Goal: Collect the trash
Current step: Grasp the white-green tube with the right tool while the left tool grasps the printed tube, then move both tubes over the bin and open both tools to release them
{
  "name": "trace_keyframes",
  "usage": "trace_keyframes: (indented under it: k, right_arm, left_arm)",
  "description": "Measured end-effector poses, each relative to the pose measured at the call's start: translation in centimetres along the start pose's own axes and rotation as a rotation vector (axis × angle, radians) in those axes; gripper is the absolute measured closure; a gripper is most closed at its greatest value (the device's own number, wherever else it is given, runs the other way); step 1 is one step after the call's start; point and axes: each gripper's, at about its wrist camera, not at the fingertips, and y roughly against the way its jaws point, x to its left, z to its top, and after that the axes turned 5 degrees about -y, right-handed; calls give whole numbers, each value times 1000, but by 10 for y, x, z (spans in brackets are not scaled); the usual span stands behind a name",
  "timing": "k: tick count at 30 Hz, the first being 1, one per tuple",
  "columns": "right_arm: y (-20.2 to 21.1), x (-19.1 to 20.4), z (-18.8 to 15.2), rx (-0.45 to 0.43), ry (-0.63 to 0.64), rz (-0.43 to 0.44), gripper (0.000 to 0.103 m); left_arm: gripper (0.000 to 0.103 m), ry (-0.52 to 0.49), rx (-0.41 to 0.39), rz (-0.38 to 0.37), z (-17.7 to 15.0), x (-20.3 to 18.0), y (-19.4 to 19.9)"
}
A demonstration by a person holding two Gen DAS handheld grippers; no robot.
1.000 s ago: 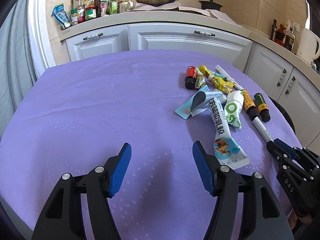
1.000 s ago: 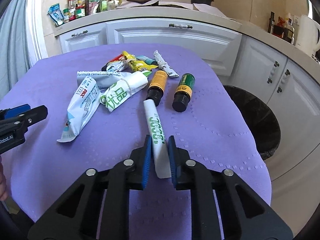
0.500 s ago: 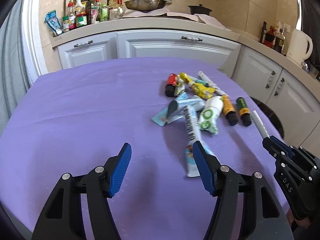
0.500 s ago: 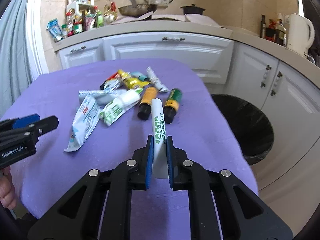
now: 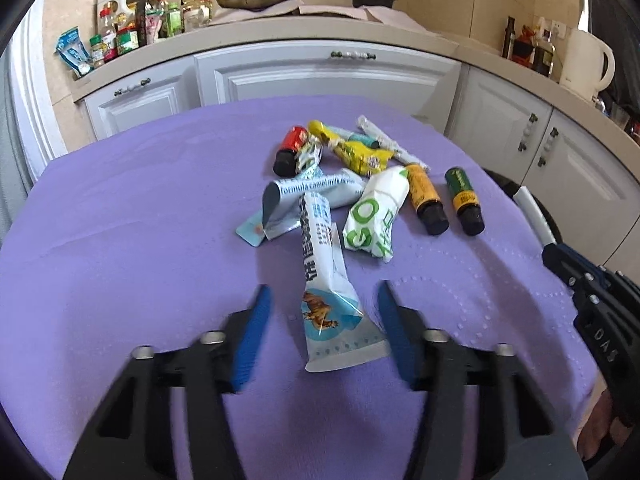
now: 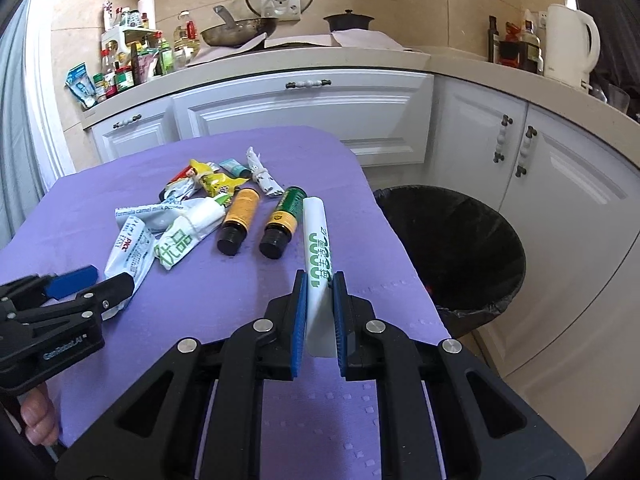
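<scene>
The right gripper (image 6: 320, 312) is clamped on a white tube with green lettering (image 6: 318, 248), its blue pads pressed against both sides of the tube's lower end, the tube sticking out forward above the purple tablecloth (image 6: 224, 292) near the table's right edge. Beside that edge, on the floor, stands a bin lined with a black bag (image 6: 460, 240), apart from the tube. The left gripper (image 5: 322, 332) hovers low over the cloth with its jaws closing around the near end of a long white and blue sachet with a camel picture (image 5: 326, 292); the sachet lies flat between the blue pads, which do not yet touch it. Beyond it lies the rest of the trash pile: a white and green pouch (image 5: 376, 216), a pale blue sachet (image 5: 312, 196), an orange-labelled bottle (image 5: 424, 196), a green-labelled bottle (image 5: 464, 200), a red-labelled bottle (image 5: 290, 150) and a yellow wrapper (image 5: 356, 152), all close together on the cloth
</scene>
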Motion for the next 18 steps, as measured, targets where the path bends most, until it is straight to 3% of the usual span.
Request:
trace_keyframes:
  k: [1,10,18]
  right_arm:
    - [-1,-1,0,2,-2,0,90]
    - [-4,1,-2,7,1,1,90]
    - [3,0,7,-25,-1,-13,90]
  left_arm:
    - [67,-1,10,-6,-1,0,-2]
    - [69,-17,-16,-12,-9,3,8]
    - [70,-9,-118,-23,8,4,35]
